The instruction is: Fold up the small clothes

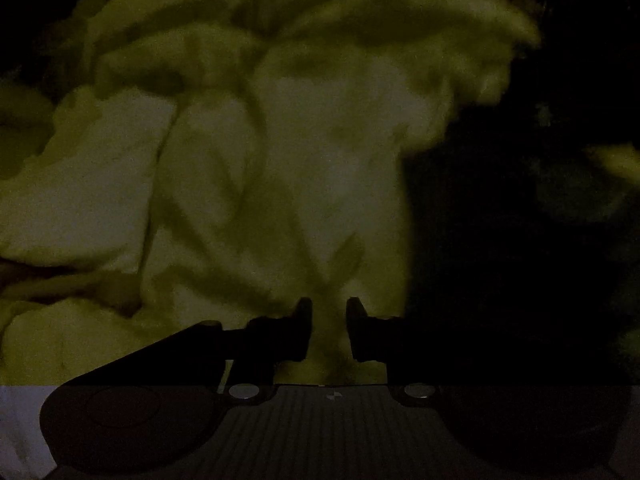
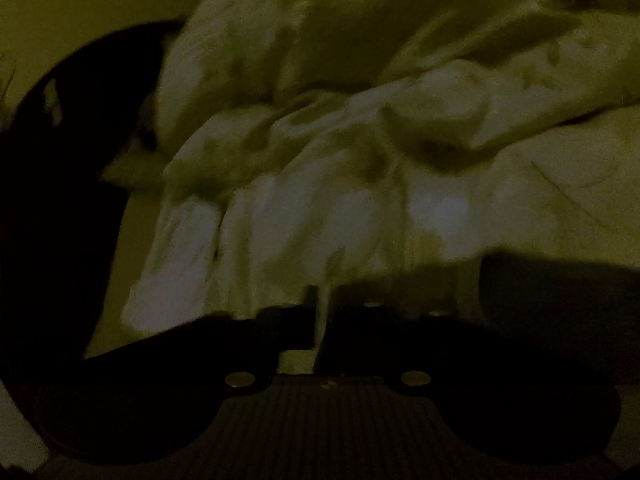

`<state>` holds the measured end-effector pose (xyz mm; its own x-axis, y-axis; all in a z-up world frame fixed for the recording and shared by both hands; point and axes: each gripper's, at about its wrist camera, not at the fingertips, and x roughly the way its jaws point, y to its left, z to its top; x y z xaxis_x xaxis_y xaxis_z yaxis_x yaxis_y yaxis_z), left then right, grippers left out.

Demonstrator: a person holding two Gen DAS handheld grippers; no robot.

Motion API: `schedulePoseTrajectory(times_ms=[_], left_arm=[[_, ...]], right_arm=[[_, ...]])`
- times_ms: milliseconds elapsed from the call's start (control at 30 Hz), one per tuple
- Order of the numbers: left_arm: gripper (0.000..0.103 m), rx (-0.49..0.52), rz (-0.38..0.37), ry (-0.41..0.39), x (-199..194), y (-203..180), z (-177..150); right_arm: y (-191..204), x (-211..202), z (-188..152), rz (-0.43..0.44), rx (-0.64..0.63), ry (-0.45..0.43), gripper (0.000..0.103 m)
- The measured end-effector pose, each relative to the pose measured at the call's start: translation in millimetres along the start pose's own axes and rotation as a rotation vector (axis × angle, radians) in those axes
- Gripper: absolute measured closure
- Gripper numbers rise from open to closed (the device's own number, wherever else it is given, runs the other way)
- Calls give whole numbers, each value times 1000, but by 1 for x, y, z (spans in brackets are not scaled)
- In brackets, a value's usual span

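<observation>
Fingers first: my left gripper (image 1: 328,330) is holding its two fingers a narrow gap apart, and pale cloth (image 1: 256,184) is showing in that gap, though I cannot tell whether the pads are actually gripping it. My right gripper (image 2: 322,320) is pressing its two fingers almost together, and a thin strip of the cloth (image 2: 320,200) is running down between them, so they are pinching it.

Counting is hard in this dim, greenish light. I am seeing two grippers, one per view, each with two fingers. Of cloth I am seeing one rumpled pale mass in each view, and I cannot tell whether it is one garment or several.

In the left view the cloth is spreading ahead of my fingers and off to their left, with darkness lying to the right. In the right view it is bunching in folds directly ahead of my fingers and rising above them, filling most of the picture.
</observation>
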<state>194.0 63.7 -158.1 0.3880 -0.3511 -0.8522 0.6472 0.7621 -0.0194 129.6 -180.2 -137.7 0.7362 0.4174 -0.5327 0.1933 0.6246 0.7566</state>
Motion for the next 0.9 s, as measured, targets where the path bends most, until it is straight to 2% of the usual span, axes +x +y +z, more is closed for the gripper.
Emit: schedulePoseTrajectory(times_ms=[133, 200, 267, 300, 333, 400, 433, 500, 567, 600, 633, 700, 733, 900], left_arm=[[11, -38, -136, -82, -16, -18, 14], [11, 8, -187, -88, -12, -34, 19], [11, 76, -226, -65, 1, -52, 22], [11, 106, -227, -38, 12, -59, 23], [12, 128, -195, 0, 28, -60, 24], [10, 141, -101, 48, 50, -57, 21], [10, 126, -102, 57, 57, -53, 22], [9, 110, -121, 79, 60, -48, 26], [4, 111, -100, 73, 53, -49, 31], [0, 68, -92, 64, 45, -46, 34], [0, 20, -102, 48, 37, -42, 37], [0, -78, -174, 1, 21, -30, 43], [0, -89, -183, -7, 17, -28, 46], [0, -4, -148, 7, 29, -39, 62]], right_arm=[[6, -36, -45, -106, -73, -43, 79], [1, -56, -68, -149, -100, -63, 79], [-5, -70, -86, -231, -126, -77, 79], [-14, -77, -96, -273, -120, -72, 79], [-25, -82, -103, -326, -111, -72, 81], [-55, -96, -114, -488, -67, -81, 81], [-70, -104, -118, -535, -20, -88, 86], [-99, -132, -126, -532, 120, -142, 95], [-110, -154, -130, -478, 175, -182, 95], [-107, -162, -132, -516, 164, -193, 82], [-106, -169, -133, -535, 160, -204, 61], [-103, -181, -136, -469, 164, -238, 58], [-100, -184, -135, -453, 151, -248, 58], [-89, -169, -117, -458, 25, -236, 58]])
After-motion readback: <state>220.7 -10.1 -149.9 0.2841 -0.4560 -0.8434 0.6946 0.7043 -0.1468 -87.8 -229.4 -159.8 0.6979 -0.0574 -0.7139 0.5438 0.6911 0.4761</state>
